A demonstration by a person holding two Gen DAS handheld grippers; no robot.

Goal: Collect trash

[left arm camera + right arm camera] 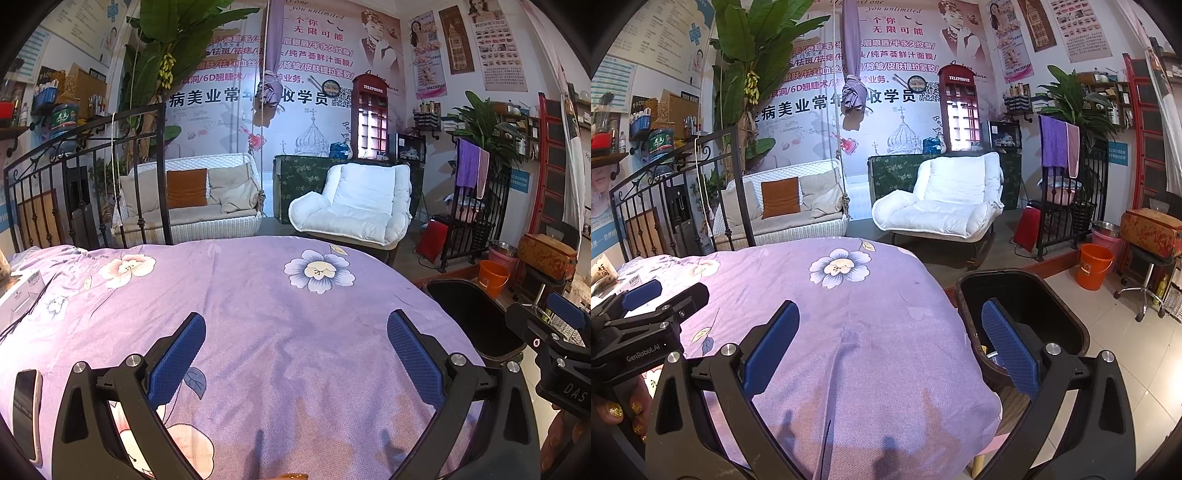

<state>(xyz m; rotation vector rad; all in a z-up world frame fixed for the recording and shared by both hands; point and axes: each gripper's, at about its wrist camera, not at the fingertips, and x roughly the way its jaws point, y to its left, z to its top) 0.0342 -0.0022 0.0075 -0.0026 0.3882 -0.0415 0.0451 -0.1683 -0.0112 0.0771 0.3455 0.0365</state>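
Hovering: left gripper (pixel 295 354) and right gripper (pixel 886 347) both hang over the bed (pixel 277 295), jaws spread wide and holding nothing
Trash: a white box (pixel 20 295) and a printed packet (pixel 604 273) lie at the bed's far left corner, near the rail (pixel 88 177); my guess is these are what is to be collected, though I cannot be sure either is rubbish
Bin: the black bin (pixel 1019 291) stands on the floor just beside the bed's right edge, well apart from the box
Risk, wrong pick: a phone (pixel 26 410) lies near the left edge of the bed; a careless sweep could take it for trash or knock it off
Risk, carry: the box has to cross the whole bed to reach the bin, so a weak grip on thin card could drop it on the cover
Risk, clash: the two grippers sit close side by side and could bump if both reach left
Hidden: the box and packet are cut by the frame edge; the bin's bottom is mostly dark, with only a scrap showing behind the right jaw; print on the box is unreadable
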